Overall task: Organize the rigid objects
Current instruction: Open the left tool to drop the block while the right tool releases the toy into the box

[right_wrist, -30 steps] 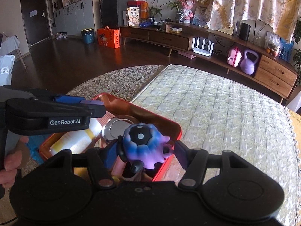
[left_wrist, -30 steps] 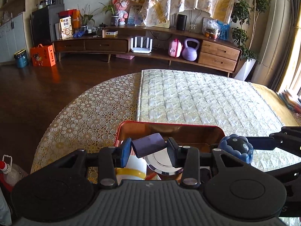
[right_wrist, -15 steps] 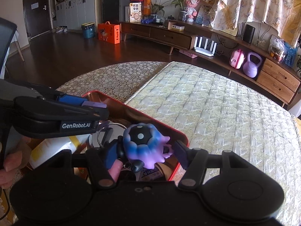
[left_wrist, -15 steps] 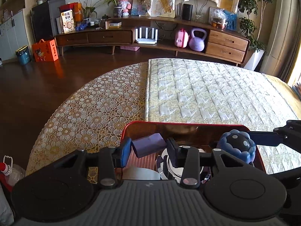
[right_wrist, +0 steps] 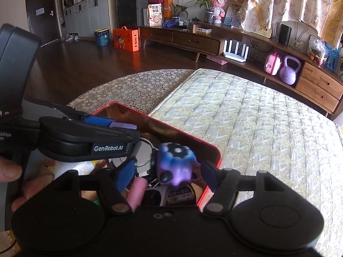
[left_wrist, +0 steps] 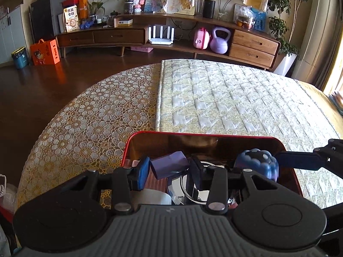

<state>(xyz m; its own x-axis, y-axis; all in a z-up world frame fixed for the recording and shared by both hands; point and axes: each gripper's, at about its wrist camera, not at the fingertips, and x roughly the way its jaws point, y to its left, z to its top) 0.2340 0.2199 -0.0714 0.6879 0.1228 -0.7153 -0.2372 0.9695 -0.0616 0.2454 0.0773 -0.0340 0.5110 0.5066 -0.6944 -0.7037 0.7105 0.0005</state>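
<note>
A red tin box (left_wrist: 214,134) (right_wrist: 216,150) stands on the table and holds several items, among them a round metal lid (left_wrist: 199,189). My left gripper (left_wrist: 169,168) is shut on a small purple block (left_wrist: 169,167) over the box's left side. My right gripper (right_wrist: 169,170) has its fingers spread wide around a blue-purple knobbly toy (right_wrist: 175,162) (left_wrist: 257,163) over the box's right side. The toy appears tilted and blurred, touching the right finger only. A pink cylinder (right_wrist: 137,192) lies in the box below the right gripper.
The table has a lace cloth (left_wrist: 96,115) on the left and a quilted mat (left_wrist: 235,100) on the right. A long wooden sideboard (left_wrist: 171,40) with a purple kettlebell (left_wrist: 219,40) stands far behind. A hand (right_wrist: 12,171) holds the left gripper.
Both grippers have moved down and back toward the box. The right gripper's fingers have spread wider and the knobbly toy has tilted and dropped lower between them.
</note>
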